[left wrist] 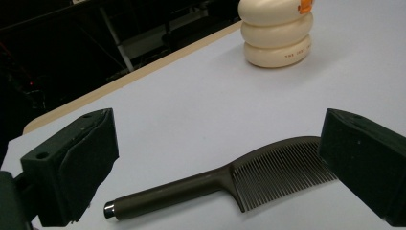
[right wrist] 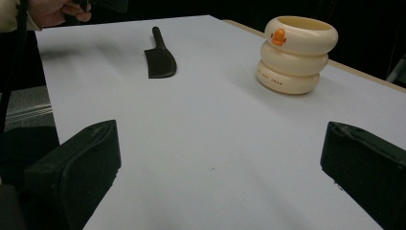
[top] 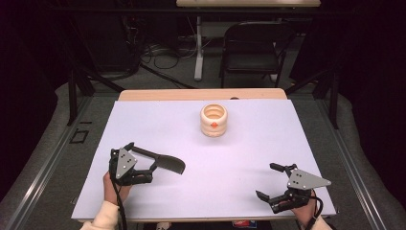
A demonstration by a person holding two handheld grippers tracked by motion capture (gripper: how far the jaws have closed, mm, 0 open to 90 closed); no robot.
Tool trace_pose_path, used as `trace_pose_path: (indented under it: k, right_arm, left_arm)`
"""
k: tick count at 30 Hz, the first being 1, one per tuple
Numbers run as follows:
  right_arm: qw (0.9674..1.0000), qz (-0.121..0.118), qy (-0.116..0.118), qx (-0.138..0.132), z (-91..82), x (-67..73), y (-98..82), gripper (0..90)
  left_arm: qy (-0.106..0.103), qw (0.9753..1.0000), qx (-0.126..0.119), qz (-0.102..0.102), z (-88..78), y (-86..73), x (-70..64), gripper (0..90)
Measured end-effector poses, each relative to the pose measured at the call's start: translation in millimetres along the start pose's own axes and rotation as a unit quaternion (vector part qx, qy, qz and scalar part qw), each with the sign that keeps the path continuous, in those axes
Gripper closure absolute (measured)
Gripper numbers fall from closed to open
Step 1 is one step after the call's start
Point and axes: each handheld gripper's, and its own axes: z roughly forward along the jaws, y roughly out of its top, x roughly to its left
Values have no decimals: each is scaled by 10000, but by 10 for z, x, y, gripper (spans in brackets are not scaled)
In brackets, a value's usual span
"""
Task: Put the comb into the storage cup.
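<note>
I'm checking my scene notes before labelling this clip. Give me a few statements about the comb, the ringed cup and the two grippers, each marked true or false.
1. The comb lies flat on the table. True.
2. The left gripper is shut on the comb. False: its jaws stand open, one on each side of the comb, not touching it.
3. The cream ringed cup stands upright. True.
4. The comb sits inside the cup. False: it lies on the table, well apart from the cup.
5. The right gripper holds the cup. False: it is open and holds nothing, over bare table.
</note>
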Motion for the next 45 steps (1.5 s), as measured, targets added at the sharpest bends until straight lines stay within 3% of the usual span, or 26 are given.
trace_pose_path:
  k: [22,36,41,43,44,45]
  right_arm:
    - [10000,-8,-15,53,2,5,2,0]
    - [10000,-34,-1,76,15,-1,-1,0]
    - [9999,5,-7,108,18,2,-2,0]
    - [9999,-8,1,116,21,-1,-4,0]
    - [9999,-5,-5,119,22,-2,-5,0]
    - [10000,-5,-3,95,22,-1,-4,0]
  left_arm:
    - [372,9986,341,-166,265,68,271,15]
    - [524,9941,740,-587,463,12,547,0]
    - [527,9925,945,-577,552,-14,605,3]
    - [543,9920,986,-571,579,-19,624,43]
    - [549,9921,983,-562,589,-24,634,151]
    - [555,9924,957,-537,593,-29,648,203]
